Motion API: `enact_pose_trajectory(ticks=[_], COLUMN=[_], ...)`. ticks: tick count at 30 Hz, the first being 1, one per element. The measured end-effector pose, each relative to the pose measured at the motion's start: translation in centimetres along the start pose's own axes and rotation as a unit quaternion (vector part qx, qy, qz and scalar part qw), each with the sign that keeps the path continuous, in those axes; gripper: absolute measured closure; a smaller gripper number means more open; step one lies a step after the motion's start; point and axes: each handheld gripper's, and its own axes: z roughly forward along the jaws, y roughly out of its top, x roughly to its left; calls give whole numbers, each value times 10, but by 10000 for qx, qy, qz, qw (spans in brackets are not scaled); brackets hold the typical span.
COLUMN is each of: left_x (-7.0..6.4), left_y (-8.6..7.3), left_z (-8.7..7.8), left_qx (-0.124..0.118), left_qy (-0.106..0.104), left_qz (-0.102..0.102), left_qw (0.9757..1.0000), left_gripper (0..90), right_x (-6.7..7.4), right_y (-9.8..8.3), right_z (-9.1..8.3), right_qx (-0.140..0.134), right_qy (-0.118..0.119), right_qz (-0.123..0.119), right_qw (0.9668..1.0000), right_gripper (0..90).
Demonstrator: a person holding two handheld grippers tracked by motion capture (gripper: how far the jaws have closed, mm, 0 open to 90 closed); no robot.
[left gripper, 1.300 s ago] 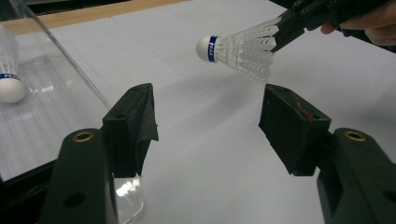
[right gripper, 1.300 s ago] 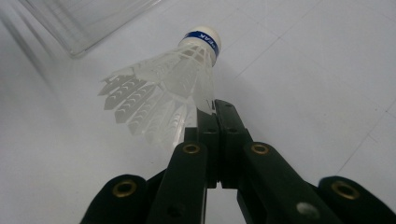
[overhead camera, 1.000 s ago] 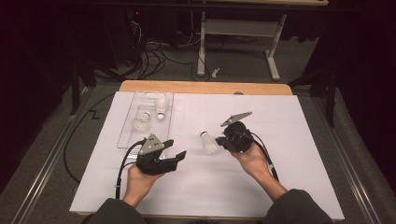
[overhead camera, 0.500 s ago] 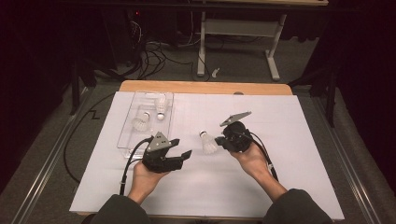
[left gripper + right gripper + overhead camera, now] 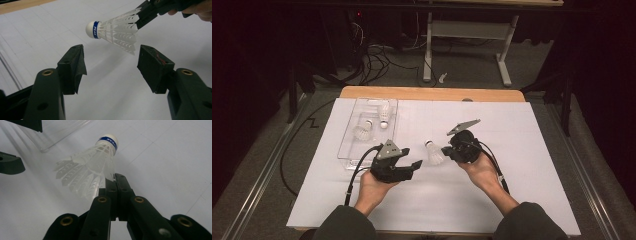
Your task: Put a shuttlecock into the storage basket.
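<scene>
Above the white sheet (image 5: pixel 512 200), the right gripper (image 5: pixel 115 178) pinches a shuttlecock (image 5: pixel 115 31) by its skirt edge, while the left gripper (image 5: pixel 110 60) stands wide open, holding nothing.

The surface (image 5: pixel 432 93) is made of light wood, and its bare wood shows as a strip along the far edge. A big white sheet (image 5: pixel 522 150) lies flat on it and covers almost all of it. The sheet has thin fold lines. A clear plastic tray (image 5: pixel 349 150) sits on the sheet near the far left corner. Two white shuttlecocks (image 5: pixel 363 130) lie inside the tray.
</scene>
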Motion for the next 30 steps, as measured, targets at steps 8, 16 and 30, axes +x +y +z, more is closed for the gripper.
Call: enact_pose_trajectory(ticks=[8, 16, 30], left_x=[-1, -2, -9], left_y=[4, 11, 22], left_z=[5, 10, 21], left_qx=[115, 418, 558], left_qy=[5, -97, 47], left_qz=[-47, -125, 91], left_qw=[9999, 9990, 9984], left_gripper=[389, 385, 438], right_x=[1, 3, 7], right_y=[2, 3, 7], right_z=[0, 2, 3], right_qx=[-6, 6, 0], right_qy=[5, 21, 48], right_qz=[-27, -43, -118], right_qw=[10000, 10000, 9999], right_gripper=[900, 900, 900])
